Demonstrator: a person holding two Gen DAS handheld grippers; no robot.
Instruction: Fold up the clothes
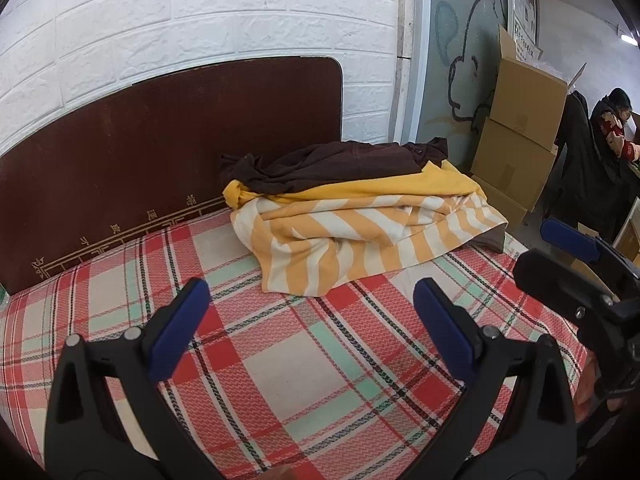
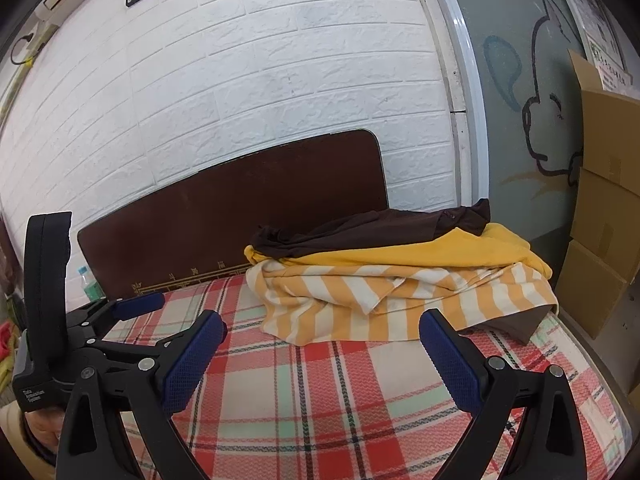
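A pile of clothes (image 1: pixel 352 216) lies at the far end of a plaid cloth (image 1: pixel 280 360), against a brown board (image 1: pixel 160 140) and a white brick wall (image 1: pixel 200 12): a dark brown garment (image 1: pixel 332 164) on top, a yellow one (image 1: pixel 380 188) under it, and a striped one (image 1: pixel 340 244) lowest. The left gripper (image 1: pixel 312 320) and right gripper (image 2: pixel 322 344) hover over the bare cloth, near the pile but not touching it, both spread wide and holding nothing. Boxes (image 1: pixel 520 132) stand to the right.

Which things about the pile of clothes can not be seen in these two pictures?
- Brown cloth under the striped garment: mostly covered, both views.
- Yellow garment: dark brown garment hides its top.
- Pile's far side: hidden in both views.
- Garment types: folds hide them.
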